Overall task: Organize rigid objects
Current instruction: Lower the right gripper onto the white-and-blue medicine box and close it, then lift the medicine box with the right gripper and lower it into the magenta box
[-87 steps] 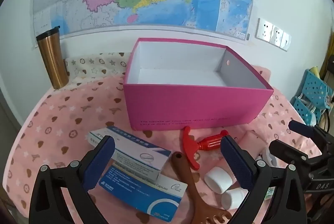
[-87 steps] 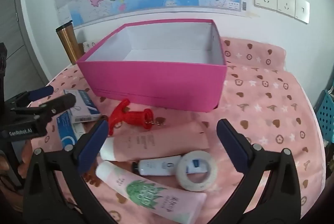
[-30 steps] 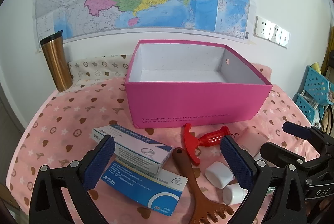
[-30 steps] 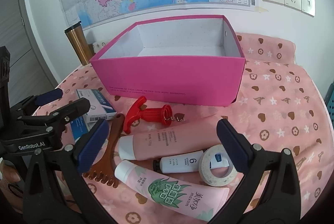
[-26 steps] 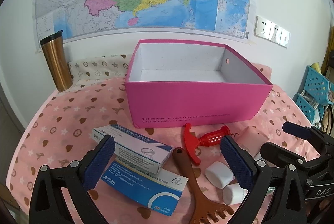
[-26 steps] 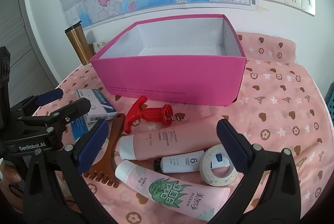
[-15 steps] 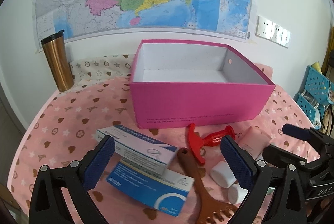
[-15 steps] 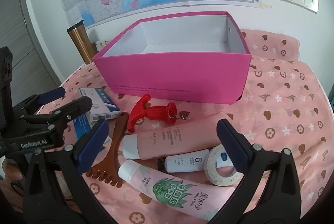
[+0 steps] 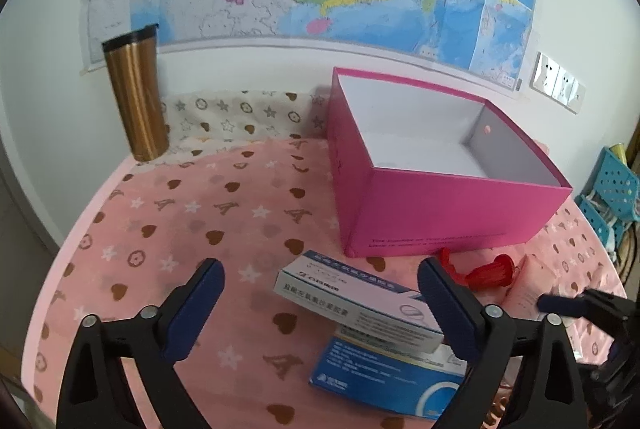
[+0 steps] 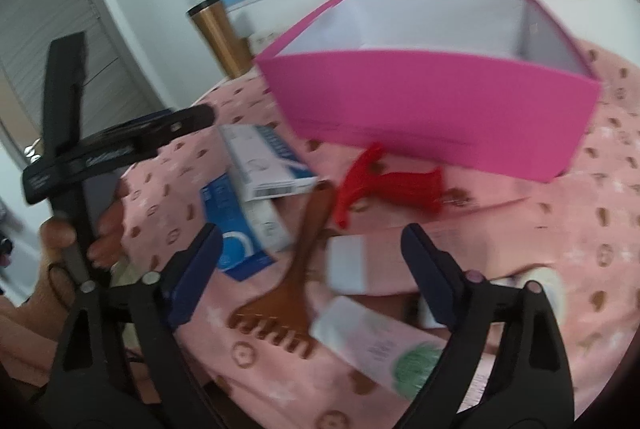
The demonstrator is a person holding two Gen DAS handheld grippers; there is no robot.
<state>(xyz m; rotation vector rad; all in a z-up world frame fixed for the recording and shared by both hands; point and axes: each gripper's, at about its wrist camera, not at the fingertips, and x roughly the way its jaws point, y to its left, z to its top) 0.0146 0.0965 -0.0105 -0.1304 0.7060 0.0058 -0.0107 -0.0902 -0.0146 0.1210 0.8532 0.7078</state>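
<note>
While both jaws have just been closing a bit, the left hand-held gripper hangs wide over a white box, the right hand-held gripper wide above a brown comb, nothing gripped; pink box sits behind on the counter.

Ahead and left of the left gripper lies bare pink cloth. To its right, stacked medicine boxes and the pink box block passage. The copper tumbler stands far ahead-left, well apart.
</note>
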